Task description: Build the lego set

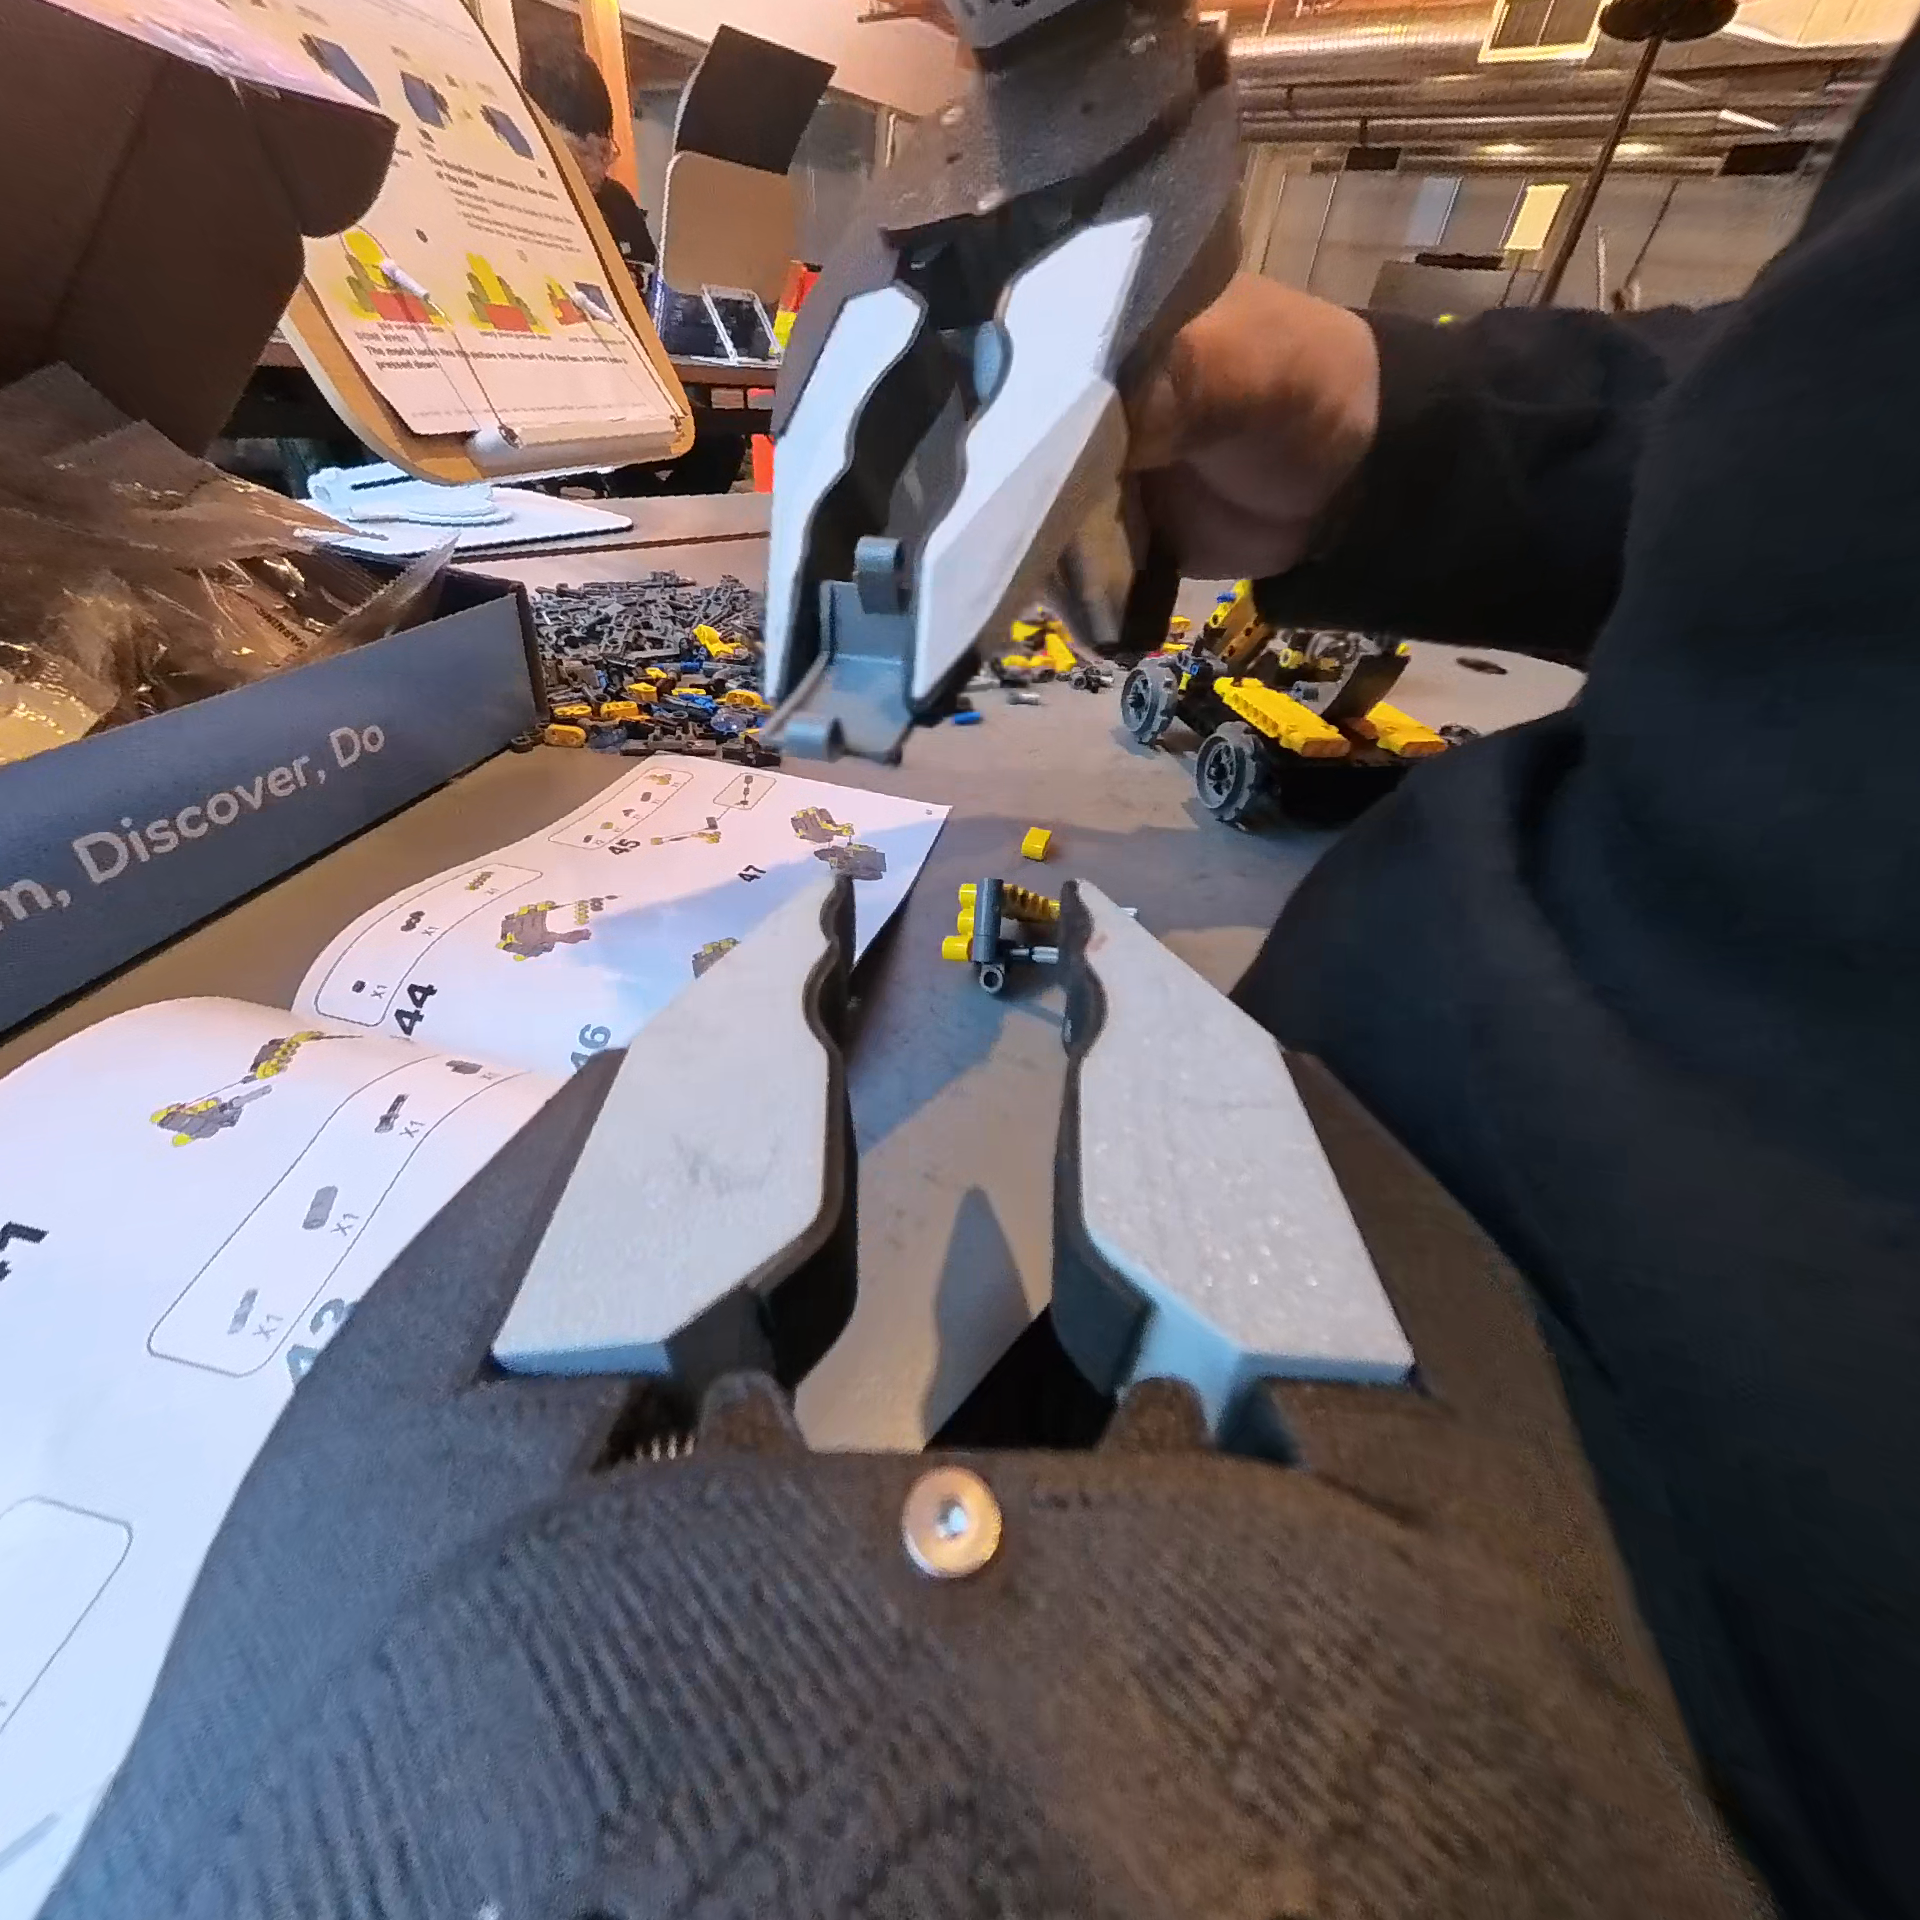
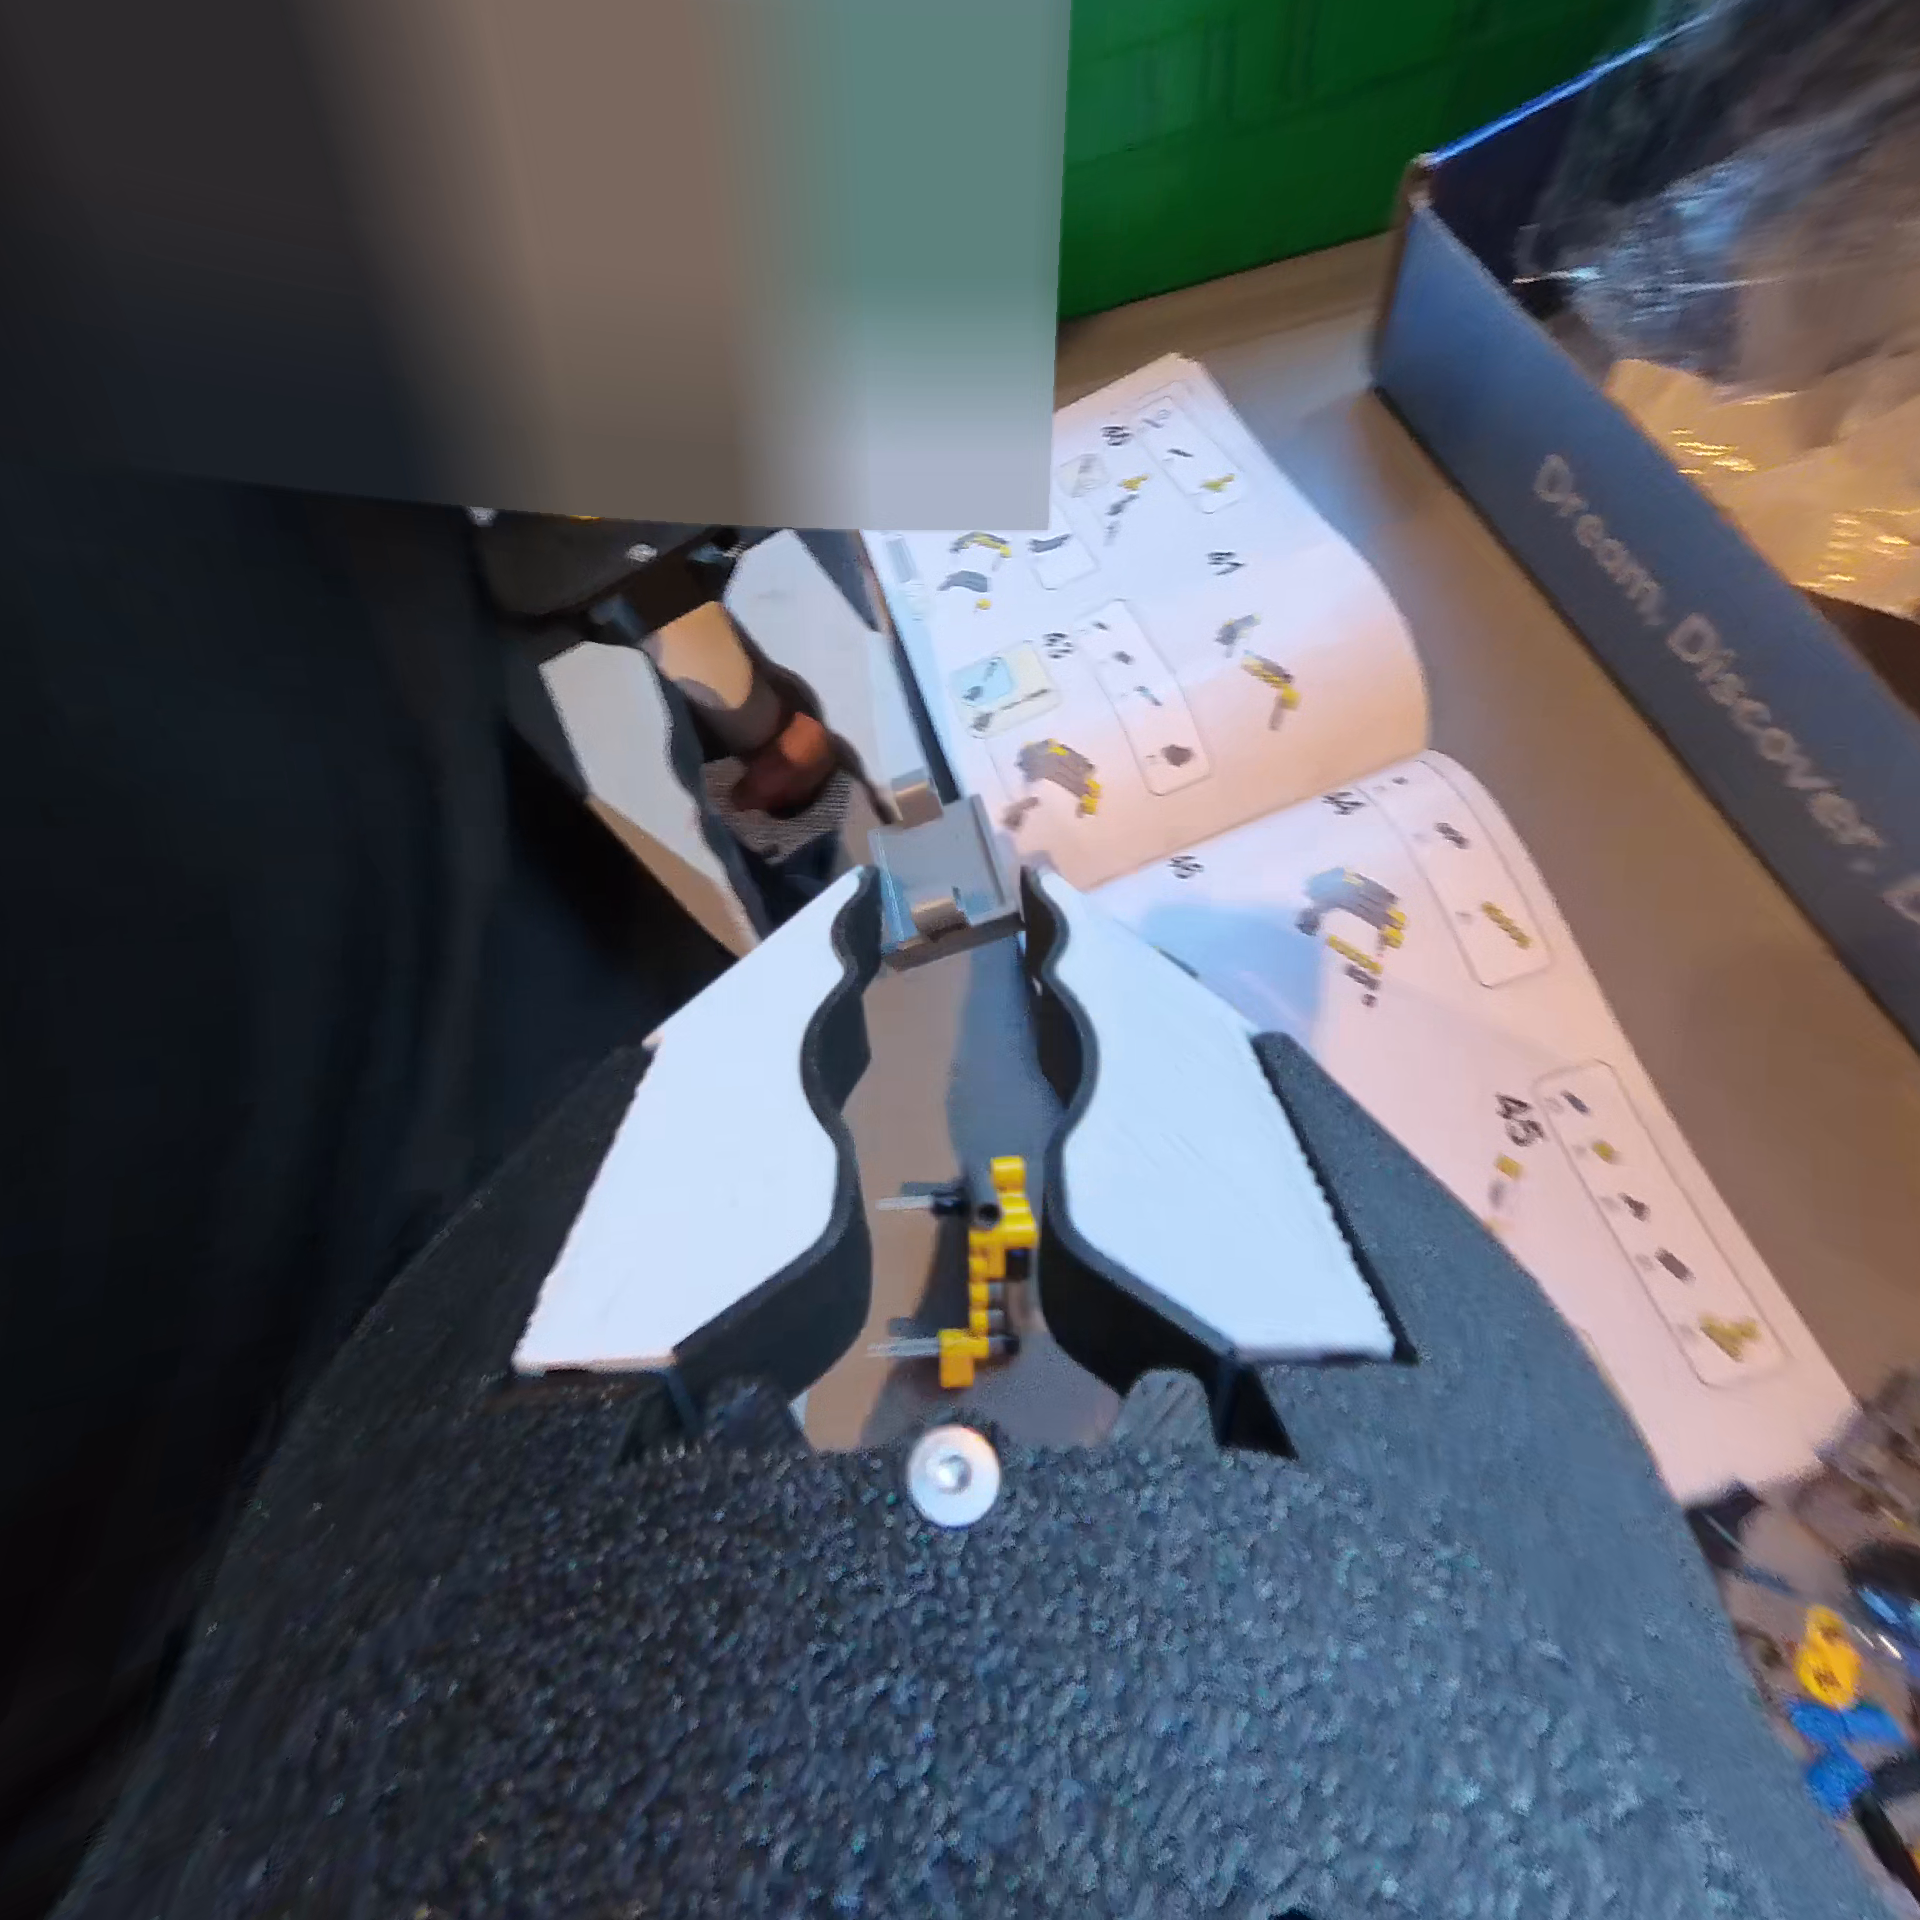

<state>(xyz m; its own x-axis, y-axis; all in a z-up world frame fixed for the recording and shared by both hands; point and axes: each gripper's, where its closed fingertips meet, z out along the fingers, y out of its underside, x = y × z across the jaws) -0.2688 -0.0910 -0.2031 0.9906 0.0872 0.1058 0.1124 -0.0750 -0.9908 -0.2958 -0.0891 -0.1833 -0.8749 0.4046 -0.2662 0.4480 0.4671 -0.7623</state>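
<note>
Above the booklet (image 1: 582, 935), right gripper (image 2: 940, 883) pinches a grey part (image 2: 940, 878) at the fingertips; could twist out. Left gripper (image 1: 961, 904), fingers spread, sits by the yellow assembly (image 1: 1003, 930) and might knock it.

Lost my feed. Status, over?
Right gripper shut on grey piece, above booklet. Left gripper open, empty, near yellow subassembly. Nothing between them.

two grippers (image 1: 961, 914) (image 2: 948, 883), one booklet (image 1: 582, 935), one box (image 1: 260, 769)
</note>
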